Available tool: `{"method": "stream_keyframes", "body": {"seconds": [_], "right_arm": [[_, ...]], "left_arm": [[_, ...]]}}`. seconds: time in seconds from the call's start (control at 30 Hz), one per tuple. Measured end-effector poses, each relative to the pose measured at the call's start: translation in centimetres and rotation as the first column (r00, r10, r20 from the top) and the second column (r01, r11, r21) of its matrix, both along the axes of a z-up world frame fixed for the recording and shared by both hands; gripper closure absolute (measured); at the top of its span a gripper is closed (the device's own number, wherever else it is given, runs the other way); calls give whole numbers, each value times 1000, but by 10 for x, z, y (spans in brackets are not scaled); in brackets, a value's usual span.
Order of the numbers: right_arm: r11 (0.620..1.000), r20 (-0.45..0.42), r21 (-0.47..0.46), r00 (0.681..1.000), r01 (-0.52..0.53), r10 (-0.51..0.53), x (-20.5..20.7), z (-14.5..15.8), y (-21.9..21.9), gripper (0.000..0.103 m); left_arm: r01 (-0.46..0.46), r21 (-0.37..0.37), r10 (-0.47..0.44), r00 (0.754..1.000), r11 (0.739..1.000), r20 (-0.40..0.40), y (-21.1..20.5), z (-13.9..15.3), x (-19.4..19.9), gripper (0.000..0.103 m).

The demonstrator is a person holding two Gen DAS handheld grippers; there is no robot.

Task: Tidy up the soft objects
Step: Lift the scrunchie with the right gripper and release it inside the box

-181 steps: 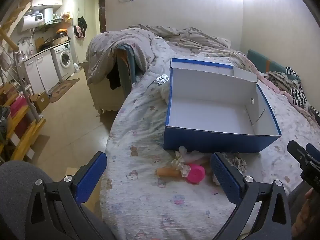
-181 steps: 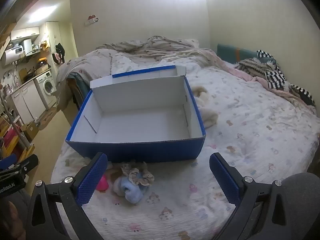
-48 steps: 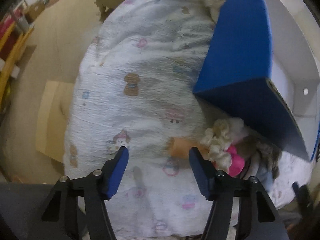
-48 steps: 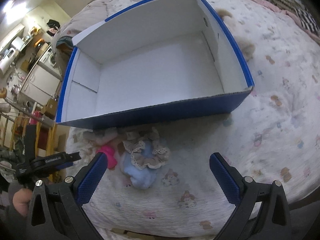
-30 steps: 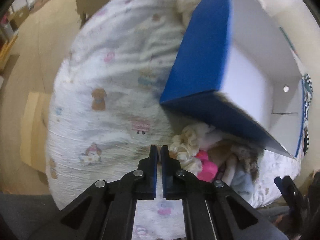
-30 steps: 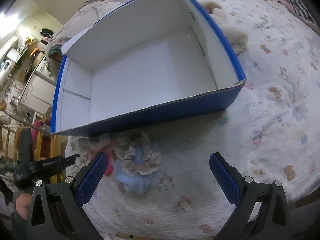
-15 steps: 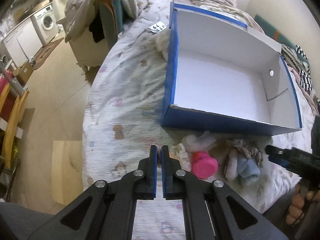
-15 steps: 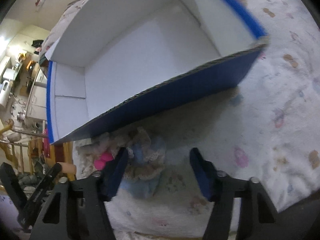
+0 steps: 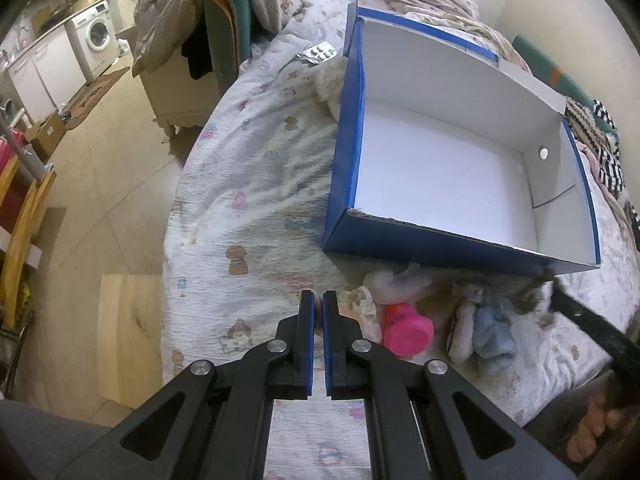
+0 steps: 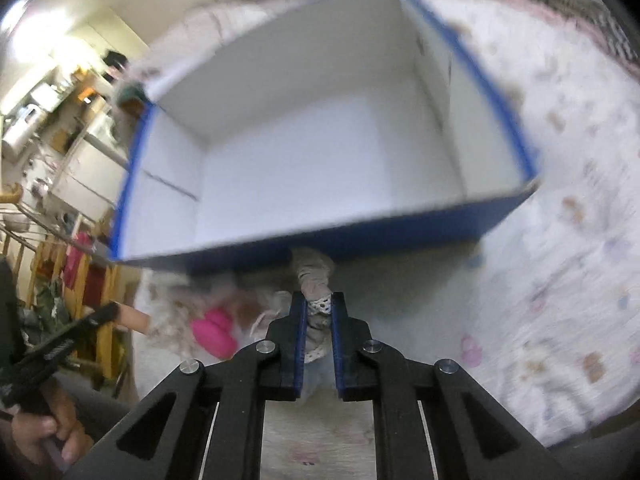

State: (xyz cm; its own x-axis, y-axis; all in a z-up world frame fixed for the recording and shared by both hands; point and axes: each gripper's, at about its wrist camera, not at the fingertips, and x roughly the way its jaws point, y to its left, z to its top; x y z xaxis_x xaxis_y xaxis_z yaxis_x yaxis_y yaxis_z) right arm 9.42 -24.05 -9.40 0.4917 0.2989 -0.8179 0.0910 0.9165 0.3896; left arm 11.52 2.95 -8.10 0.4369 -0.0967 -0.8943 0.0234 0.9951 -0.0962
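An open blue box (image 9: 344, 152) with a white inside lies on the patterned bedsheet. Just in front of it is a pile of soft things: a pink toy (image 9: 408, 326), a light blue cloth (image 9: 490, 332) and a white fluffy piece (image 9: 396, 280). My left gripper (image 9: 318, 300) is shut at the pile's left end. In the right wrist view a peach tube (image 10: 132, 318) sticks out of its tip. My right gripper (image 10: 319, 308) is closing, and its pads squeeze a beige lace-trimmed cloth (image 10: 314, 276) right before the box's front wall (image 10: 400, 236). The right wrist view is blurred.
A blister pack (image 9: 318, 53) and a white plush (image 9: 330, 80) lie left of the box. The bed edge drops to the floor on the left, where a wooden board (image 9: 128, 332) lies. A blanket-draped chair (image 9: 208, 20) stands behind. A person's hand (image 10: 44, 436) holds the left gripper.
My right gripper went from wide open to closed on the beige cloth and moved in on the pile. My left gripper stayed shut, rose and tilted up, so the box now shows whole.
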Motion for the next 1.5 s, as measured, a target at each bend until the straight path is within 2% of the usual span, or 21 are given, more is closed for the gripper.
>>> {"method": "stream_keyframes", "body": {"seconds": [0.1, 0.17, 0.6, 0.9, 1.13, 1.5], "right_arm": [[1000, 37, -20, 999, -12, 13, -8, 11, 2, 90], [1000, 50, 23, 999, -12, 11, -10, 13, -4, 90], [998, 146, 41, 989, -43, 36, -40, 41, -6, 90], [998, 251, 57, 968, -38, 22, -47, 63, -9, 90], [998, 280, 64, 960, -30, 10, -45, 72, -12, 90], [997, 287, 63, 958, -42, 22, -22, 80, -16, 90]], "left_arm": [[2, 4, -2, 1000, 1000, 2, -1, 1, -1, 99], [4, 6, -4, 1000, 1000, 7, -2, 2, -2, 99], [-23, 69, 19, 998, 997, 66, -7, 15, -12, 99], [-20, 107, 1, 985, 994, 175, -17, 35, -21, 99], [-44, 97, 18, 968, 994, 251, -16, 54, -23, 99], [3, 92, -32, 950, 996, 312, -39, 84, -11, 99]]}}
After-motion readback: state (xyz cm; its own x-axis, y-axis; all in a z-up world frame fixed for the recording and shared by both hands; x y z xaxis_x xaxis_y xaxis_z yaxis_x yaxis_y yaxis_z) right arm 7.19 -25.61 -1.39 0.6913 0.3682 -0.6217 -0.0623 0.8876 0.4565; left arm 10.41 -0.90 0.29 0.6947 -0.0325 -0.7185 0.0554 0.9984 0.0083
